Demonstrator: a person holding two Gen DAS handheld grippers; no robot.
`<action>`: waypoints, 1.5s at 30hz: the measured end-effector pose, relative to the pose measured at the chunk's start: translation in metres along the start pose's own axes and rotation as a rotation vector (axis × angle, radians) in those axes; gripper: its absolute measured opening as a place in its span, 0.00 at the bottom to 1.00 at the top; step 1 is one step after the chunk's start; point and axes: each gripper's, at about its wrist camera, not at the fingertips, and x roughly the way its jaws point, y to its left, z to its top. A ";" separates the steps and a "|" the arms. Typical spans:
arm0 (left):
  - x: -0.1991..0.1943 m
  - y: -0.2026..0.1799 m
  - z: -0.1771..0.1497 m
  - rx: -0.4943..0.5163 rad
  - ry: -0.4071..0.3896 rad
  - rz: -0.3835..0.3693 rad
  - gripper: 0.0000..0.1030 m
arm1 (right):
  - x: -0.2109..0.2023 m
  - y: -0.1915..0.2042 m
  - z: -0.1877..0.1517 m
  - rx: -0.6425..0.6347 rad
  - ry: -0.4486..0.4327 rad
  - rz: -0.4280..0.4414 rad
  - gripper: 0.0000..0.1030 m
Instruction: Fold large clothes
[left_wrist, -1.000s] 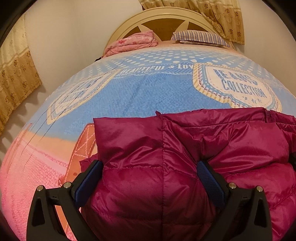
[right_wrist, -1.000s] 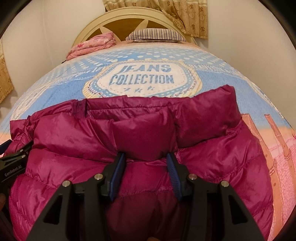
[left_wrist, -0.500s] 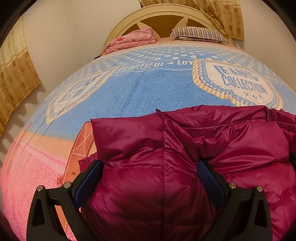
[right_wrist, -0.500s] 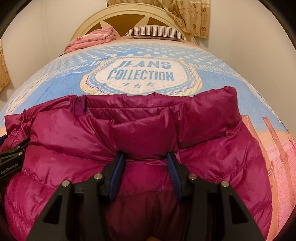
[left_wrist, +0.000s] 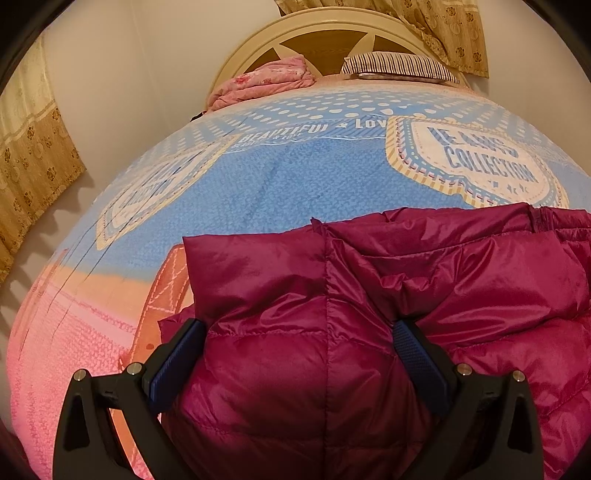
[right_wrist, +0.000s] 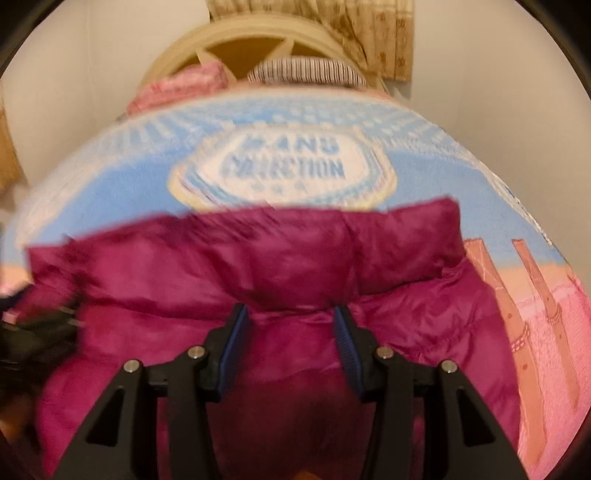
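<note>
A magenta puffer jacket lies folded on the bed; it also fills the lower half of the right wrist view. My left gripper is wide open, its blue-padded fingers straddling the jacket's left part. My right gripper is partly closed, with a fold of the jacket bulging between its pads. The left gripper's black body shows at the left edge of the right wrist view.
The bed carries a blue and pink printed cover with a "JEANS COLLECTION" badge. A pink blanket and a striped pillow lie by the headboard. Curtains hang to the left.
The right wrist view has turned blurry and its camera has risen and shifted, with the jacket fold still between the fingers. The left gripper has barely moved.
</note>
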 end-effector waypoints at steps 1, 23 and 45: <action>0.000 0.000 0.000 -0.001 -0.002 0.000 0.99 | -0.006 0.006 0.000 -0.015 -0.013 0.010 0.55; -0.088 0.057 -0.058 -0.124 -0.015 -0.079 0.99 | -0.003 0.044 -0.034 -0.200 0.000 -0.020 0.62; -0.119 0.069 -0.134 -0.413 0.034 -0.310 0.65 | -0.045 0.047 -0.102 -0.247 -0.037 -0.020 0.78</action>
